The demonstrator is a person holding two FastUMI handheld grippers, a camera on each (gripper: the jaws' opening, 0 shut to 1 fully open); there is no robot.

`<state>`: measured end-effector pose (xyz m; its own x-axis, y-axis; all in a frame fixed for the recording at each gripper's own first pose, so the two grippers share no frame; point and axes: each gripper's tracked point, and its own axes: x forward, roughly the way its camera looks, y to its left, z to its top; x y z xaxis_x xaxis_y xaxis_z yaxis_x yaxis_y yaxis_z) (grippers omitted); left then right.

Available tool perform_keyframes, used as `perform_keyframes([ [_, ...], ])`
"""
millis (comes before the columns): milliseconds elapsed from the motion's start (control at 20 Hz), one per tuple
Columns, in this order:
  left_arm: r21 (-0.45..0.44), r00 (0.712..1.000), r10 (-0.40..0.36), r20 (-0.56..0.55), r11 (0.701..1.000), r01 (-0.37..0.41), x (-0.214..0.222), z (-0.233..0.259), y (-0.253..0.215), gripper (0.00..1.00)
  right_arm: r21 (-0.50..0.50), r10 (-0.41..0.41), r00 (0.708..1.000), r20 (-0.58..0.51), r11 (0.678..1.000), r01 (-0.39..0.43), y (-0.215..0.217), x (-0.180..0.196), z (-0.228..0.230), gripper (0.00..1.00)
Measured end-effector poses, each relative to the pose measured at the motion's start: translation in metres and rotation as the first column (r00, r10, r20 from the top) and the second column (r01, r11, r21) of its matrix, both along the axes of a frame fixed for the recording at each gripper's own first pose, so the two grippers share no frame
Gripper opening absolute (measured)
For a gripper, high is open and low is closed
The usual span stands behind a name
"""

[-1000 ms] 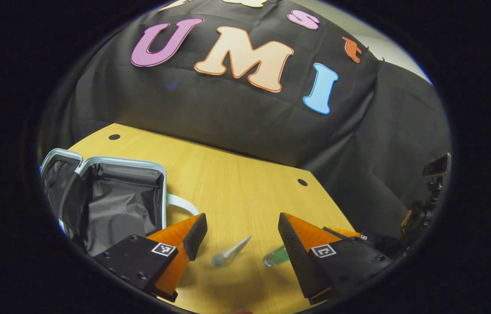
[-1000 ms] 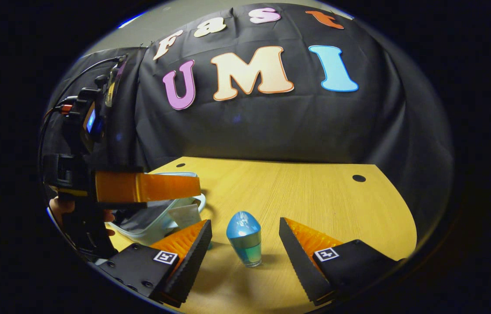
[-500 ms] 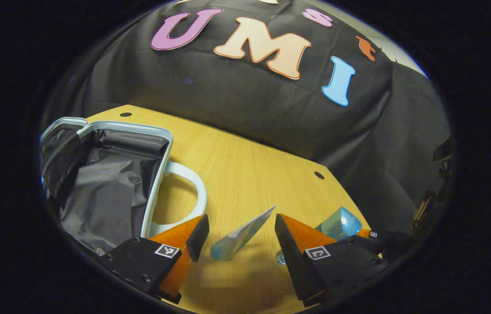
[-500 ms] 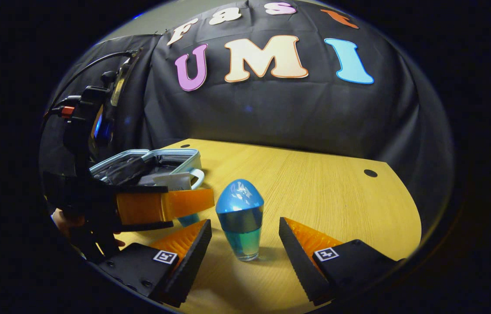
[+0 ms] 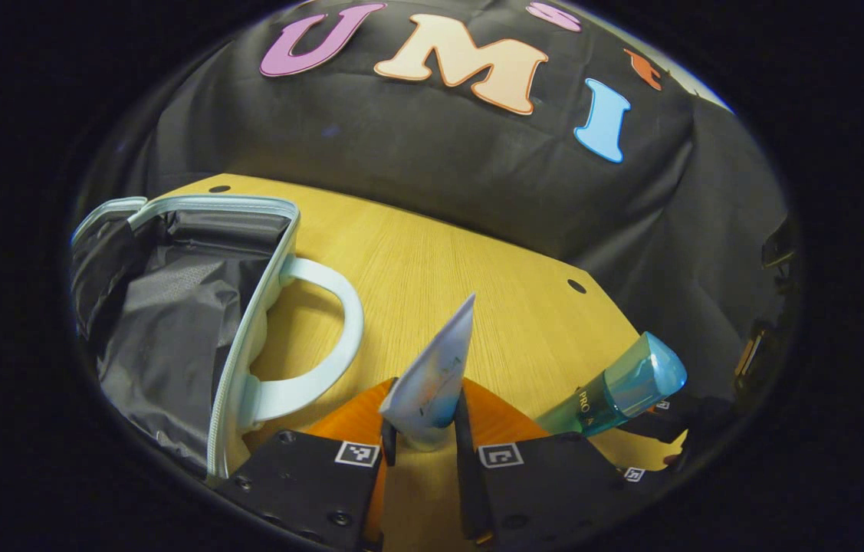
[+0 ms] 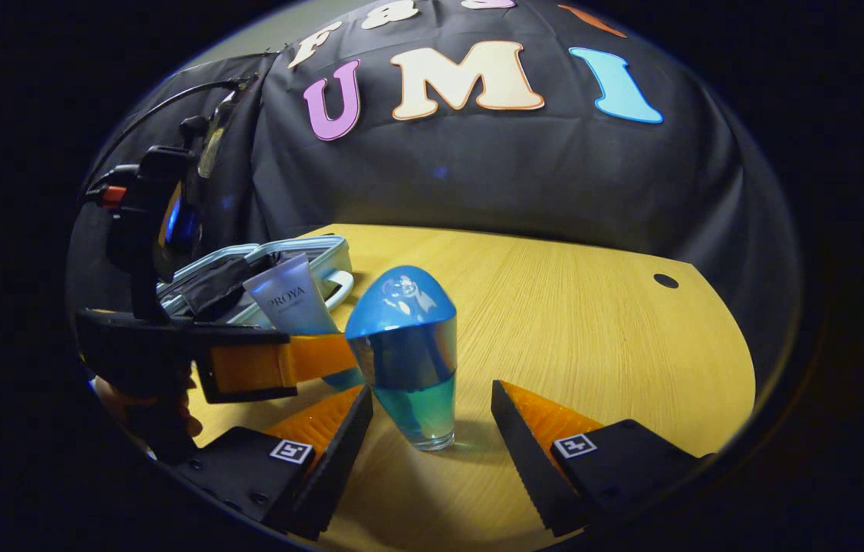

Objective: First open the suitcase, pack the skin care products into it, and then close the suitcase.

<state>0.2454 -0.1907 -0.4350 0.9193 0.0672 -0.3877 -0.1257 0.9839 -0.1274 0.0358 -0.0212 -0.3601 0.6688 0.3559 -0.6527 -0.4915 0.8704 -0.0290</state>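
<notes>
The small pale-blue suitcase lies open at the left of the table, its grey lining showing and its handle pointing right. My left gripper is shut on a pale squeeze tube that stands upright between its fingers. In the right gripper view the same tube sits in the left gripper, just in front of the suitcase. A blue-capped bottle stands on the table between the fingers of my right gripper, which is open and not touching it. That bottle appears at the right in the left gripper view.
The wooden table has round cable holes near its far edge. Black cloth hangs close behind it. A person's hand holds the left gripper at the left of the right gripper view.
My left gripper has closed on the tube, which now stands upright in it. My right gripper has moved closer to the bottle, which looms larger between its fingers.
</notes>
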Motion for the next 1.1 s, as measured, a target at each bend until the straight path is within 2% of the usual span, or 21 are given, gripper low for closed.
perform_keyframes([
  [150, -0.042, 0.999, -0.011, 0.035, 0.999, 0.013, -0.003, 0.027, -0.004, 0.30, -0.006, -0.011, 1.000, -0.013, 1.000, 0.011, -0.002, 0.002, -0.006, 0.96],
  [200, -0.051, 0.999, -0.017, 0.046, 0.998, 0.020, -0.005, 0.039, -0.004, 0.30, -0.004, -0.015, 1.000, -0.020, 1.000, 0.014, -0.001, 0.004, -0.008, 0.87],
  [250, -0.056, 0.998, -0.024, 0.058, 0.998, 0.027, -0.007, 0.052, -0.004, 0.30, 0.001, -0.018, 0.999, -0.029, 1.000, 0.018, 0.000, 0.003, -0.010, 0.82],
  [300, -0.055, 0.997, -0.029, 0.068, 0.998, 0.032, -0.010, 0.064, -0.002, 0.30, -0.001, -0.026, 0.999, -0.039, 1.000, 0.026, -0.001, 0.004, -0.014, 0.71],
  [400, -0.030, 0.996, -0.022, 0.088, 0.999, 0.025, -0.015, 0.087, 0.010, 0.34, -0.001, -0.032, 0.998, -0.053, 0.999, 0.032, 0.001, 0.005, -0.018, 0.73],
  [450, -0.020, 0.995, -0.013, 0.096, 1.000, 0.015, -0.018, 0.096, 0.017, 0.30, 0.005, -0.031, 0.998, -0.058, 0.999, 0.031, 0.004, 0.004, -0.020, 0.71],
  [500, -0.014, 0.995, -0.005, 0.098, 1.000, 0.007, -0.022, 0.103, 0.024, 0.27, -0.006, -0.044, 0.997, -0.055, 0.999, 0.044, 0.005, 0.008, -0.021, 0.60],
  [600, 0.001, 0.995, 0.021, 0.093, 1.000, -0.021, -0.032, 0.115, 0.044, 0.30, -0.029, -0.034, 0.998, -0.045, 0.999, 0.033, 0.002, 0.005, -0.021, 0.48],
  [700, 0.021, 0.997, 0.051, 0.064, 0.998, -0.052, -0.048, 0.122, 0.071, 0.30, -0.040, -0.023, 0.999, -0.047, 0.999, 0.021, 0.003, 0.004, -0.021, 0.44],
  [750, 0.027, 0.997, 0.068, 0.047, 0.997, -0.069, -0.057, 0.127, 0.086, 0.27, -0.042, -0.028, 0.998, -0.049, 0.999, 0.025, 0.003, 0.003, -0.019, 0.44],
  [850, 0.043, 0.996, 0.090, -0.008, 0.995, -0.090, -0.074, 0.133, 0.115, 0.30, -0.040, -0.043, 0.997, -0.060, 0.998, 0.040, 0.003, 0.001, -0.016, 0.44],
  [900, 0.065, 0.994, 0.097, -0.053, 0.994, -0.093, -0.083, 0.132, 0.132, 0.30, -0.036, -0.057, 0.996, -0.072, 0.998, 0.054, 0.004, -0.001, -0.014, 0.42],
  [950, 0.091, 0.988, 0.100, -0.115, 0.992, -0.090, -0.092, 0.127, 0.148, 0.30, -0.029, -0.072, 0.994, -0.083, 0.997, 0.070, 0.005, -0.003, -0.010, 0.45],
  [1050, 0.117, 0.967, 0.086, -0.239, 0.991, -0.059, -0.109, 0.109, 0.174, 0.27, -0.014, -0.090, 0.993, -0.081, 0.996, 0.089, 0.010, -0.004, 0.008, 0.43],
  [1100, 0.105, 0.952, 0.067, -0.298, 0.994, -0.038, -0.114, 0.097, 0.181, 0.34, -0.015, -0.092, 0.994, -0.066, 0.996, 0.091, 0.014, -0.003, 0.018, 0.43],
])
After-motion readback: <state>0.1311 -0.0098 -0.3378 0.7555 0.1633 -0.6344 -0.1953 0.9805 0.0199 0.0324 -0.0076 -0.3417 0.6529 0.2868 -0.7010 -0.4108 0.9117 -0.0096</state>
